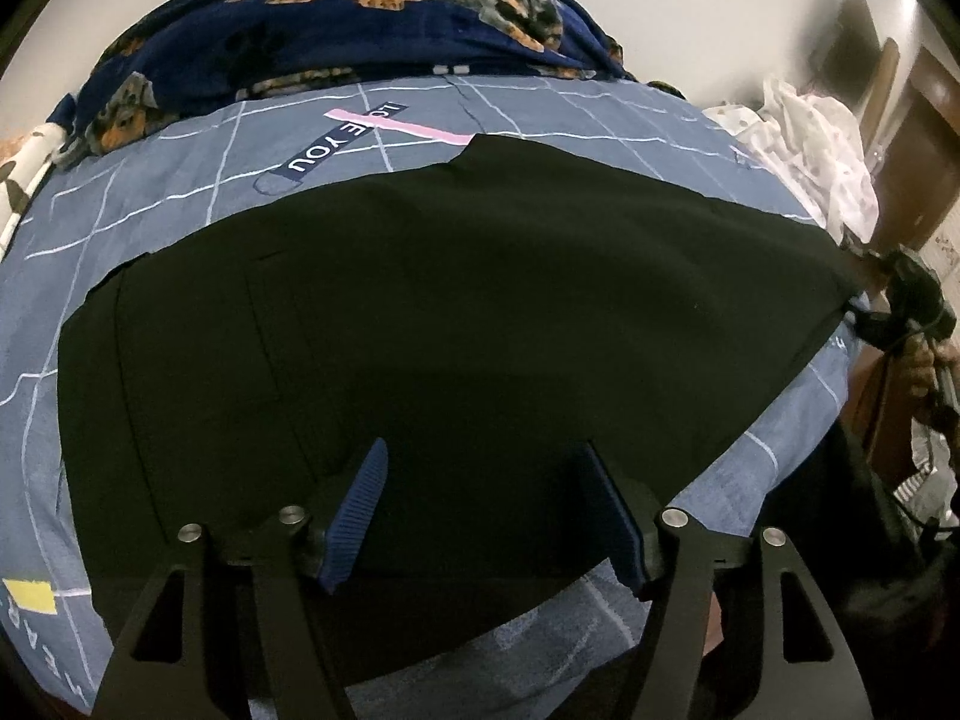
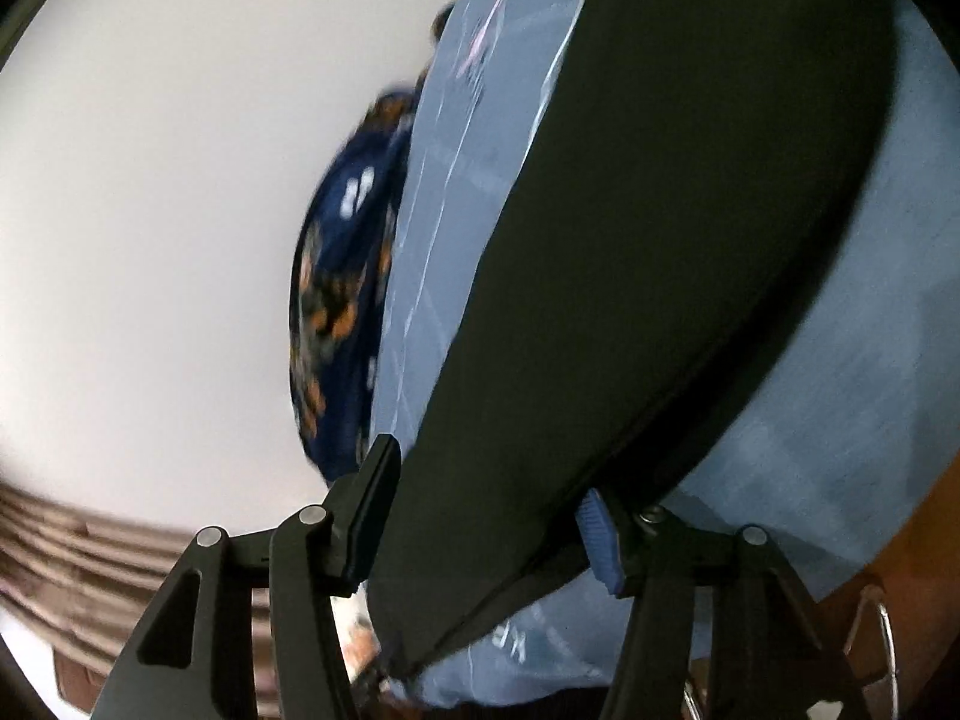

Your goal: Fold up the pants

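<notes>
Black pants [image 1: 456, 324] are spread flat across a blue grid-patterned bedsheet [image 1: 150, 210], with a navy dog-print blanket [image 1: 336, 18] bunched behind. The left gripper [image 1: 486, 507] is held over the near edge of the pants, its fingers wide apart and closed on nothing. At the right, the right gripper [image 2: 486, 510] is seen with its fingers spread around the pants' end, not pinched.

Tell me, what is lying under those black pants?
The black pants are spread on a blue sheet with white grid lines and a "LOVE YOU" print. The sheet shows all around them; whatever lies directly beneath the cloth is covered.
</notes>
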### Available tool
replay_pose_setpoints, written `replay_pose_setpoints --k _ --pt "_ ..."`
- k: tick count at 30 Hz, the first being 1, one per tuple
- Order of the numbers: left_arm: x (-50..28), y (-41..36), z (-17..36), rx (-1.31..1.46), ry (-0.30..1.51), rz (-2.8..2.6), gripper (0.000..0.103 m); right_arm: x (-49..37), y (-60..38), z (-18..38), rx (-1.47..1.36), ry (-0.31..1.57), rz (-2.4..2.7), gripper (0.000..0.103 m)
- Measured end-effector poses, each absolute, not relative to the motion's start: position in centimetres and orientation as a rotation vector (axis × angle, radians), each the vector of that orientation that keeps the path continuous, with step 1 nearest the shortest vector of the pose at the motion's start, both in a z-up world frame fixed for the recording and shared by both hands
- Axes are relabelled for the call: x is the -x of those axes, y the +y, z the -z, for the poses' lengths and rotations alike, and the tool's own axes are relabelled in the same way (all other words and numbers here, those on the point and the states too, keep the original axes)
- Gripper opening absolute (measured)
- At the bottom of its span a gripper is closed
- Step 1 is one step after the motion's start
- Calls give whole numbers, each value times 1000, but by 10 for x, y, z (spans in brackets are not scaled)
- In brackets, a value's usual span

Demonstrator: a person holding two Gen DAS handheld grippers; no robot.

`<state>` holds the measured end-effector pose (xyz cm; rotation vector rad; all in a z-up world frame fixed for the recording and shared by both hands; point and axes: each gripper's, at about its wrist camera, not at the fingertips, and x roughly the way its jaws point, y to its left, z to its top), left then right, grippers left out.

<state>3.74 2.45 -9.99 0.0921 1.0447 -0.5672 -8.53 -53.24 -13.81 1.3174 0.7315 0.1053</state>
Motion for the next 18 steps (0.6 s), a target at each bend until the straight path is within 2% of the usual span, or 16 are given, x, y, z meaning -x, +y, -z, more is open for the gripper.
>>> replay_pose_setpoints --k 4,5,6,7,8,15,18 --pt "-37 25 100 -92 1044 572 68 76 -502 137 -1248 774 -120 53" --pt "-37 24 100 -95 1043 572 68 76 -498 136 -1229 783 -120 44" --pt "-37 24 100 -95 1043 573 68 73 -494 135 -1212 791 -128 21" --pt "-37 24 100 -95 1043 574 68 70 -487 137 -1200 816 -144 10" --pt "-37 25 100 -94 1044 576 68 69 -483 139 -1182 855 -139 7" --pt "-39 33 99 -60 1054 622 68 84 -484 128 -1218 862 -173 5" --pt "-40 37 99 -38 1053 650 69 90 -493 145 -1219 921 -117 3"
